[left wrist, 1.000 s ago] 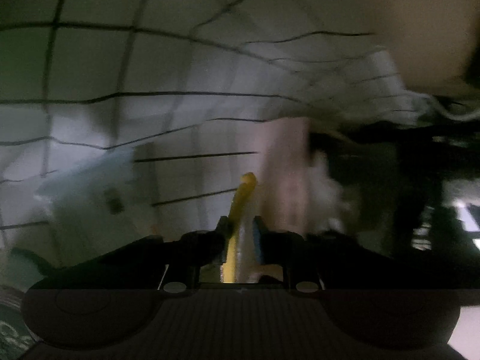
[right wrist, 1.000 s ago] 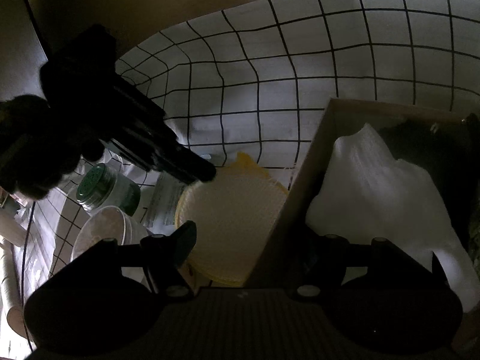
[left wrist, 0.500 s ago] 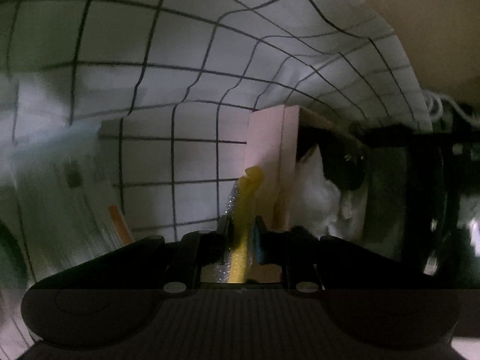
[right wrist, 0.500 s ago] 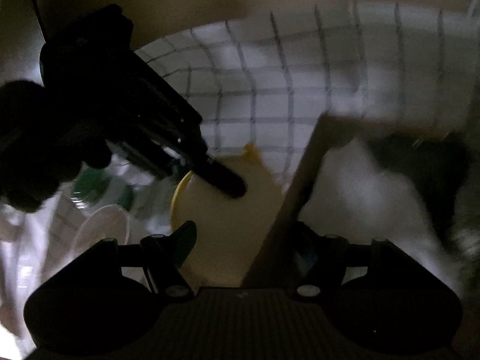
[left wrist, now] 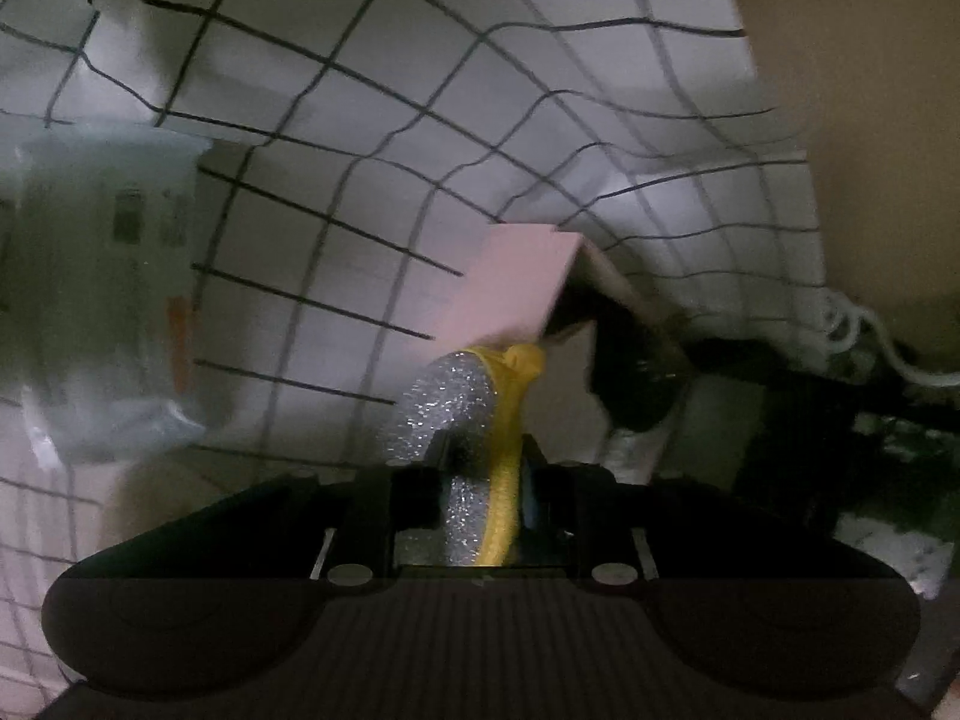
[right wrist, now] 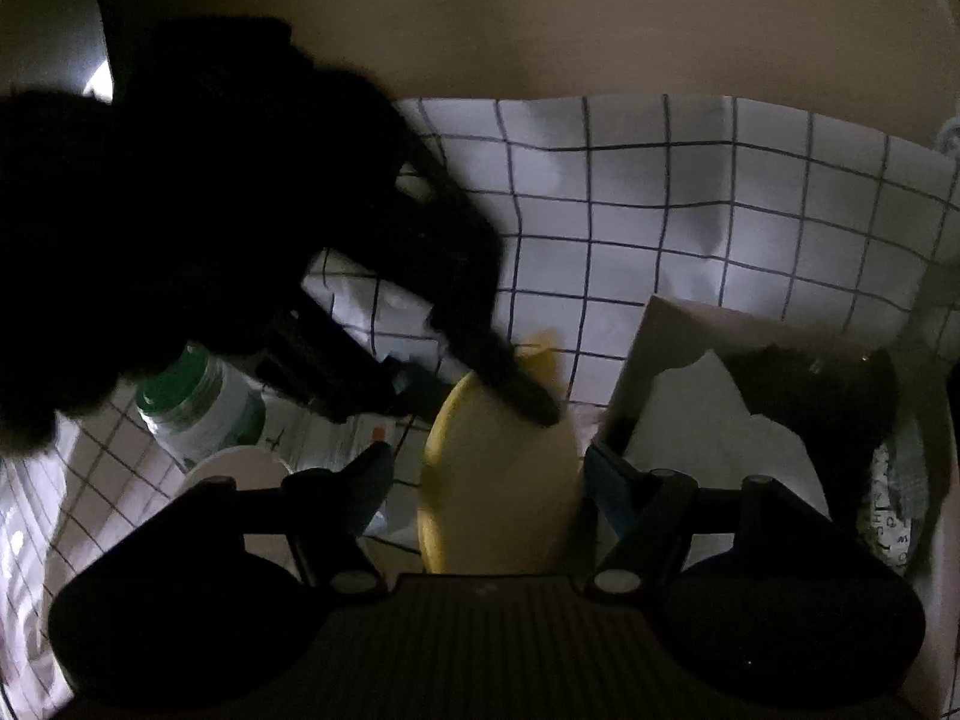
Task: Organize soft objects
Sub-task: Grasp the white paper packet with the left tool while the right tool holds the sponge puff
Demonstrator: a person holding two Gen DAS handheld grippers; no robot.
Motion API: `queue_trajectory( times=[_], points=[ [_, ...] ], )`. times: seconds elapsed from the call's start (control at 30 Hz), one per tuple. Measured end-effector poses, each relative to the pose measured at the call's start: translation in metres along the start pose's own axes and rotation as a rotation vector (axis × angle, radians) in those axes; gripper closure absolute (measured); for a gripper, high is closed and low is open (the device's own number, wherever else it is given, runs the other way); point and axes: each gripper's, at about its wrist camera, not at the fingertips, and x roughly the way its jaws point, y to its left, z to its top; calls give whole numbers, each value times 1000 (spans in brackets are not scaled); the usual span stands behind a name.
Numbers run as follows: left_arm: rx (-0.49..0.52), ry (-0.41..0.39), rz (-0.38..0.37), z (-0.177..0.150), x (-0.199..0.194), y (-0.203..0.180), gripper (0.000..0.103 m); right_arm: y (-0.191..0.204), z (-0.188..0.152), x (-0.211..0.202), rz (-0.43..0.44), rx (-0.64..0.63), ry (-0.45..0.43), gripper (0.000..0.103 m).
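Right wrist view: box (right wrist: 666,324) already holds a white cloth (right wrist: 708,420); left claw (left wrist: 480,468), opening, has the yellow sponge (left wrist: 507,462) beside it; right claw (right wrist: 486,480) wide, empty.

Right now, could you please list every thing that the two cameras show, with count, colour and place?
round pad: one, yellow with a glittery silver face, between the left tool's fingers, beside the box
box: one, pale, open, at right on the cloth
white cloth: one, inside the box
dark item: one, black, inside the box, behind the white cloth
jar: one, clear with green lid, at left
round lid: one, white, below the jar
packet: one, pale, blurred, at left
tablecloth: one, white with black grid
left tool: one, black, jaws opening, pad still between them
right tool: one, black, open, empty
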Motion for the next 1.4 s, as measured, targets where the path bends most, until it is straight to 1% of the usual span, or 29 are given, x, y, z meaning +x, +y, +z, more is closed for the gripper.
queue_trajectory(
  times=[0.07, 0.1, 0.17, 0.2, 0.23, 0.27, 0.3, 0.37, 0.43, 0.47, 0.5, 0.57, 0.6, 0.63, 0.67, 0.7, 0.77, 0.8, 0.87, 0.93, 1.0, 1.07, 1.1, 1.13, 1.2, 1.3, 1.37, 1.4],
  points=[
    [53, -2, 12, -3, -1, -9, 76, 8, -2, -1, 19, -14, 3, 32],
    [69, -2, 20, -4, -1, -11, 76, 10, -2, 0, 11, -22, 4, 34],
    [85, -5, 41, -3, -2, -11, 76, 12, -2, 4, -22, -37, 5, 48],
    [106, -6, 59, -3, -4, -10, 76, 10, -2, 6, -30, -38, 13, 66],
    [144, -13, 68, -2, -7, -10, 76, 8, -2, 8, -27, -38, 26, 77],
    [182, -18, 69, -3, -12, -10, 75, 2, -1, 8, -6, -32, 41, 79],
    [220, -31, 78, -4, -17, -9, 74, -2, 0, 8, 15, -23, 44, 84],
    [269, -57, 76, -5, -30, -7, 74, -8, 0, 5, 25, -16, 35, 86],
    [300, -82, 83, -6, -41, -5, 72, -11, 1, 5, 53, -6, 27, 86],
    [322, -110, 100, -7, -48, -6, 72, -12, 2, 5, 58, -5, 24, 86],
    [340, -146, 123, -8, -54, -7, 74, -11, 1, 5, 58, -10, 24, 86],
    [382, -232, 180, -11, -69, -12, 74, -10, -1, 8, 49, -17, 31, 89],
    [401, -267, 186, -12, -77, -14, 74, -10, -3, 11, 42, -15, 39, 89],
    [414, -283, 184, -13, -83, -15, 74, -12, -4, 13, 38, -9, 45, 89],
    [426, -291, 201, -15, -87, -16, 74, -14, -4, 14, 37, -1, 48, 89],
    [445, -289, 240, -17, -88, -16, 74, -15, -5, 14, 39, 5, 47, 89],
    [480, -260, 364, -19, -79, -15, 74, -19, -3, 13, 42, 15, 43, 89],
    [481, -235, 432, -19, -70, -12, 74, -19, -3, 13, 42, 16, 42, 89],
    [448, -171, 511, -15, -53, 0, 74, -21, -2, 15, 46, 24, 43, 89],
    [399, -134, 544, -9, -43, 14, 74, -22, -3, 15, 52, 30, 43, 89],
    [361, -121, 587, -4, -34, 23, 74, -23, -4, 15, 55, 29, 43, 89],
    [367, -123, 635, -2, -28, 26, 74, -24, -5, 14, 56, 26, 43, 89],
    [381, -131, 664, -3, -26, 24, 79, -24, -5, 14, 57, 27, 44, 89],
    [392, -136, 681, -2, -24, 22, 78, -25, -5, 14, 58, 30, 45, 89],
    [386, -135, 697, 1, -20, 20, 77, -26, -6, 15, 61, 39, 48, 89],
    [373, -110, 718, 5, -9, 21, 77, -26, -7, 17, 68, 48, 50, 88],
    [367, -113, 730, 6, -4, 19, 76, -26, -8, 17, 72, 49, 49, 88],
    [367, -112, 724, 7, -2, 17, 72, -26, -9, 17, 76, 51, 48, 88]
  ],
)
